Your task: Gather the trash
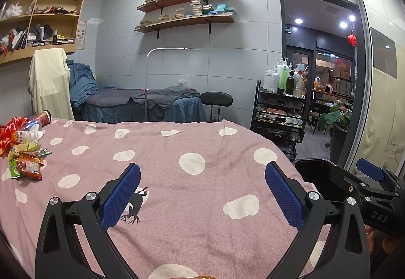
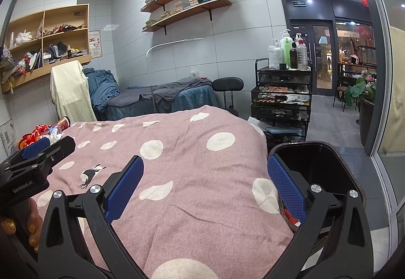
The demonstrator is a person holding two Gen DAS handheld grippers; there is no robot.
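Snack wrappers (image 1: 26, 162) and a crushed bottle (image 1: 29, 132) are lying at the far left edge of the pink dotted blanket (image 1: 202, 142), clearest from the left wrist. Only the right wrist is showing orange scraps (image 2: 291, 218) inside the black bin (image 2: 336, 152) beside the blanket. The left gripper (image 1: 202, 192) and right gripper (image 2: 205, 190) are hovering spread wide, holding nothing.

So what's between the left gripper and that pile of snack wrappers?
Only bare pink spotted blanket between the left gripper and the wrappers, in the left wrist view.

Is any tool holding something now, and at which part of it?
Nothing is held. The left tool and the right tool are both open and empty above the bedspread.
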